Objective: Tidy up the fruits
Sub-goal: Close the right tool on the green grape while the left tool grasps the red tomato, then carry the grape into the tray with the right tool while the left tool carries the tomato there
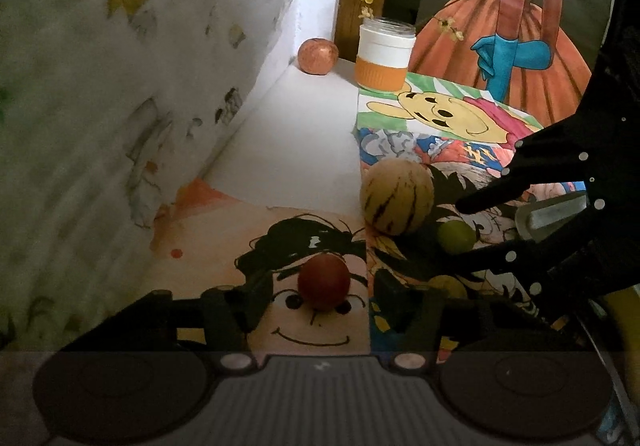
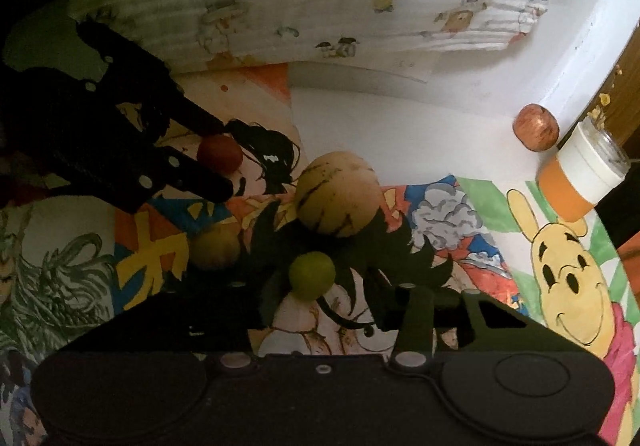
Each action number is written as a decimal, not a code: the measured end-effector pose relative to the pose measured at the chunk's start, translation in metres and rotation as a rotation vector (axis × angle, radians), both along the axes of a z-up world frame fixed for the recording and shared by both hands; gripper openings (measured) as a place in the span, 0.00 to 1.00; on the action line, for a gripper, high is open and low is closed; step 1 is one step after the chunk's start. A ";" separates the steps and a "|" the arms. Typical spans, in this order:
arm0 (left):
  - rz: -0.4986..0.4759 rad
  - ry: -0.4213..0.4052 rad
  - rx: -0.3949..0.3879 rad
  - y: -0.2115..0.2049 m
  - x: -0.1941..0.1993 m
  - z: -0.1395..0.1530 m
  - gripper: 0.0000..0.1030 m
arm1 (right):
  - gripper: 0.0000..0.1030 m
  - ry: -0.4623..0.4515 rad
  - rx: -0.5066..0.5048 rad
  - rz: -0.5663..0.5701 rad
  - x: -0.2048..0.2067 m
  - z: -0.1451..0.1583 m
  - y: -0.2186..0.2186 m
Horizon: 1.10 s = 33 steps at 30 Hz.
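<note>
The table (image 1: 296,133) is white and partly covered with coloured cartoon drawings, among them a yellow bear sheet (image 1: 448,113) and a smiling-face sheet (image 1: 312,326). A printed white cloth (image 1: 120,85) hangs along one side; its yellow banner carries lettering, seen mirrored and not reliably legible. A jar (image 1: 385,53) with a white upper band, orange base and no readable label stands at the far edge of the bear sheet, with dried yellow flower stems rising from it. The striped pale melon-like fruit (image 1: 397,197) lies on the drawings, near the middle of the table. A reddish apple (image 1: 318,56) sits in the far corner, just beside the jar. The left hand-held gripper (image 1: 320,298) is open wide, its fingers either side of the dark red fruit (image 1: 324,282), which rests on the smiling-face sheet; contact cannot be confirmed. The right hand-held gripper (image 2: 316,306) is likewise spread wide around the small green fruit (image 2: 312,275), which lies on the drawings just in front of the striped fruit. A dull yellow fruit (image 2: 216,248) lies in shadow beside the green one, near the right gripper's left finger.
</note>
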<state>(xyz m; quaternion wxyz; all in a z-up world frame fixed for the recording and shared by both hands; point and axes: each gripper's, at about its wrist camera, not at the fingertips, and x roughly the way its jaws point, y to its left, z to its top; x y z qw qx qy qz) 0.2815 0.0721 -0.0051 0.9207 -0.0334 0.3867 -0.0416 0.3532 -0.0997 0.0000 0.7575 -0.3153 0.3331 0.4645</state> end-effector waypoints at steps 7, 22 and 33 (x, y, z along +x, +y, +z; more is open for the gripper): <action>-0.001 0.005 -0.006 0.001 0.002 0.000 0.42 | 0.32 0.101 0.049 -0.038 0.011 -0.001 -0.001; 0.012 0.028 -0.051 -0.003 -0.001 0.006 0.29 | 0.25 0.148 0.068 -0.110 0.006 0.005 -0.008; -0.012 -0.012 -0.105 -0.016 -0.027 0.030 0.29 | 0.25 0.127 0.146 -0.180 -0.031 0.032 -0.035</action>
